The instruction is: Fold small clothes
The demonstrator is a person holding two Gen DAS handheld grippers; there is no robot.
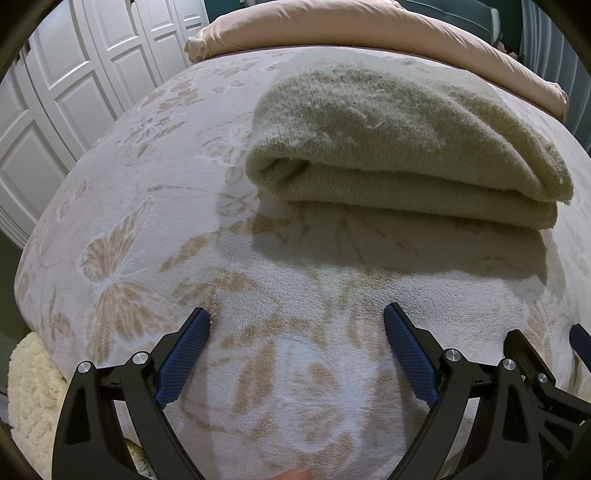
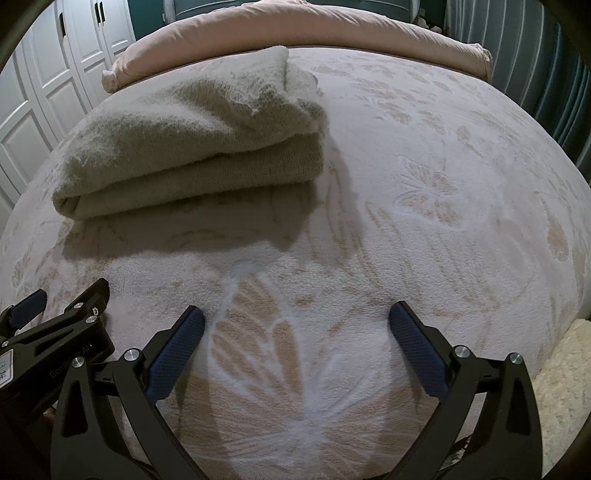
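While the left gripper [image 1: 297,319] is hovering low over the butterfly-patterned blanket [image 1: 122,258] with its jaws spread wide and nothing between them, the one folded garment [image 1: 402,147], a beige knit piece, is lying ahead of it and a little to its right, well apart from its fingertips. Beyond the garment, a pink duvet [image 1: 332,26] is bunching along the far edge of the bed, and white panelled wardrobe doors [image 1: 74,81] are standing off to the left. Moving rightward, the right gripper [image 2: 295,317] is likewise hanging released and empty just beside its partner, and from its view the garment is sitting ahead and to its left. Judging by the neat stacked layers, the folding of this piece is looking finished, which is probably why both tools are resting back from it with nothing held: neither is needing a hold on the fabric now. By count, two grippers are showing, each with two blue-padded fingers [image 2: 177,354], one folded garment, one blanket, one duvet, and a cream fleecy throw [image 2: 565,387] is peeking out at the near right corner.
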